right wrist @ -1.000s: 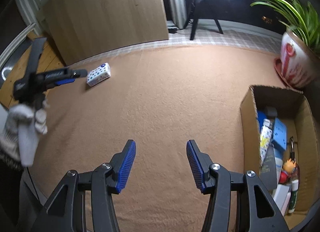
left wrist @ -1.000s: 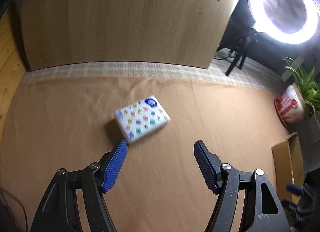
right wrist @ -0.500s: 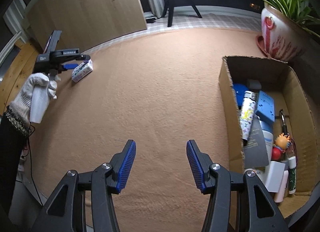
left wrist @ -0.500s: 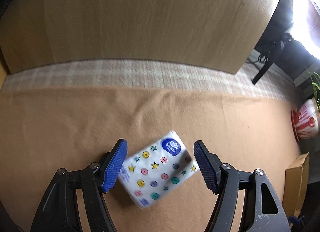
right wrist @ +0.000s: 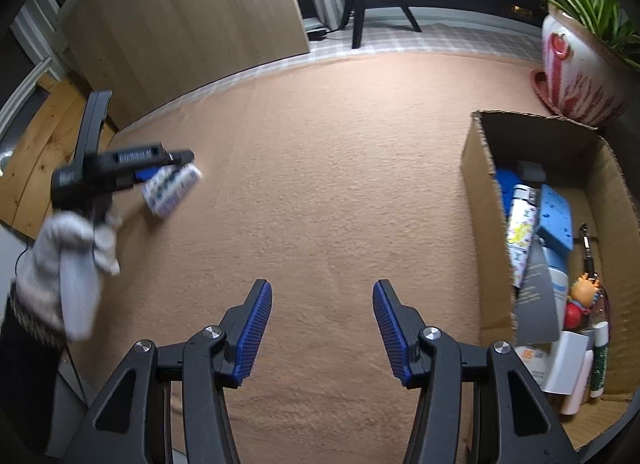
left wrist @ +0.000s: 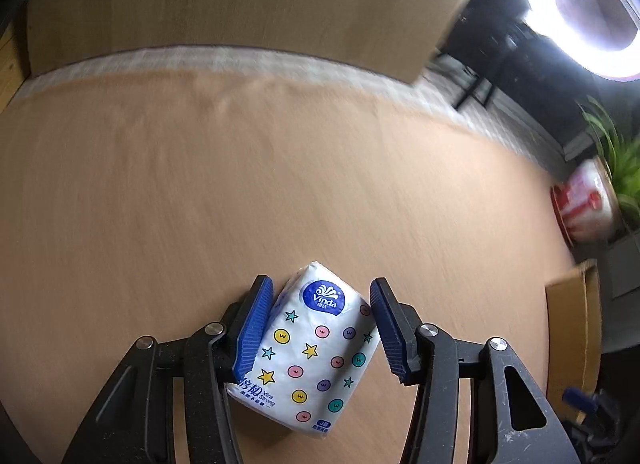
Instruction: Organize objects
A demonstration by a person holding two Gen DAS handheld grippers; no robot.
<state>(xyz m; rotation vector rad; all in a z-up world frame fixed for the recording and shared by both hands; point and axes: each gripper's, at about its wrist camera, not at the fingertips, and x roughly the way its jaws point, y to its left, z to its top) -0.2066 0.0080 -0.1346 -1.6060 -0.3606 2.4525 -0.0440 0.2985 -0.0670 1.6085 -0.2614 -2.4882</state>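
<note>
Soft white plastic-wrapped tissue pack (left wrist: 316, 348), printed with coloured dots and stars plus a blue oval logo, gripped between ribbed blue pads (left wrist: 253, 332) of left gripper (left wrist: 322, 330). Jaws narrowed onto the pack: left pad pressed flat on one side, right pad at the opposite upper corner, contact there not clear. Pack rectangular, pillowy, long axis skewed across the jaws, logo end pointing away from the camera, far end tilted to the right. Looks lifted off the fuzzy tan carpet (left wrist: 240, 184); blurred in right wrist view, so height not certain. Seen there at far left (right wrist: 172, 190), under the black gripper frame, white knit glove (right wrist: 72, 264) below.

Right gripper (right wrist: 322, 330) wide open, nothing between pads, hovering over bare carpet.

Open brown corrugated cardboard box (right wrist: 486, 200) at right, well apart from the pack, already crowded: patterned tube, blue cases, grey card, small figure, white bottles. Red-and-white ceramic pot (right wrist: 576, 72) with long green leaves just behind the box. Pale wood-grain panel (right wrist: 180, 20) upright beyond carpet edge, checked flooring strip at its foot. Bright ring light (left wrist: 580, 12) on black stand, upper right of left wrist view.
</note>
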